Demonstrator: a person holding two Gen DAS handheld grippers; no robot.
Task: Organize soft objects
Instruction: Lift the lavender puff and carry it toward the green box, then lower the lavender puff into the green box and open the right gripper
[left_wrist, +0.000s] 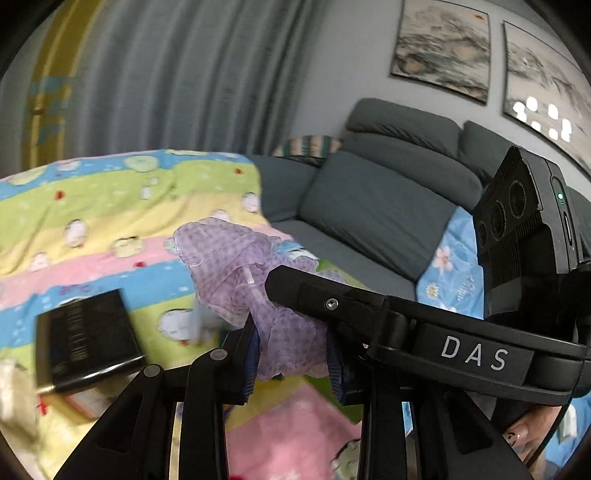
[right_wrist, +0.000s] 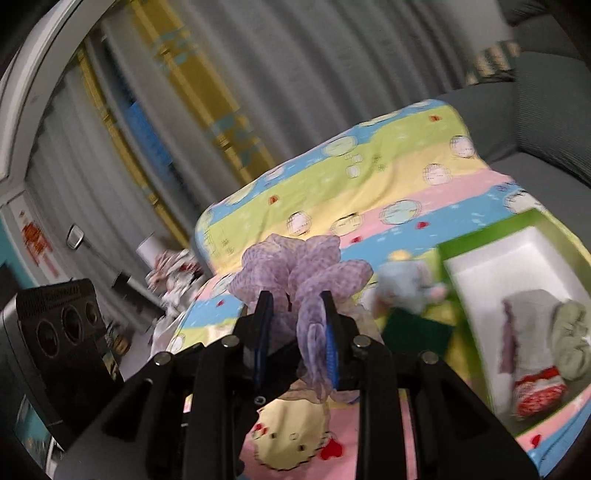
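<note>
A purple checked gauzy cloth (left_wrist: 240, 266) is bunched up and held above a colourful striped cartoon blanket (left_wrist: 110, 206). My left gripper (left_wrist: 291, 354) is shut on its lower end. My right gripper (right_wrist: 295, 332) is shut on another part of the same purple cloth (right_wrist: 291, 269); the right gripper's body also shows in the left wrist view (left_wrist: 406, 325), crossing just above the left fingers. A green box with a white inside (right_wrist: 517, 266) lies on the blanket to the right and holds grey and red-patterned soft items (right_wrist: 535, 354).
A dark book (left_wrist: 85, 339) lies on the blanket at the left. A small blue plush (right_wrist: 406, 284) and a dark green square (right_wrist: 417, 328) sit beside the box. A grey sofa (left_wrist: 388, 206) with cushions stands behind. Grey curtains (left_wrist: 166, 74) hang at the back.
</note>
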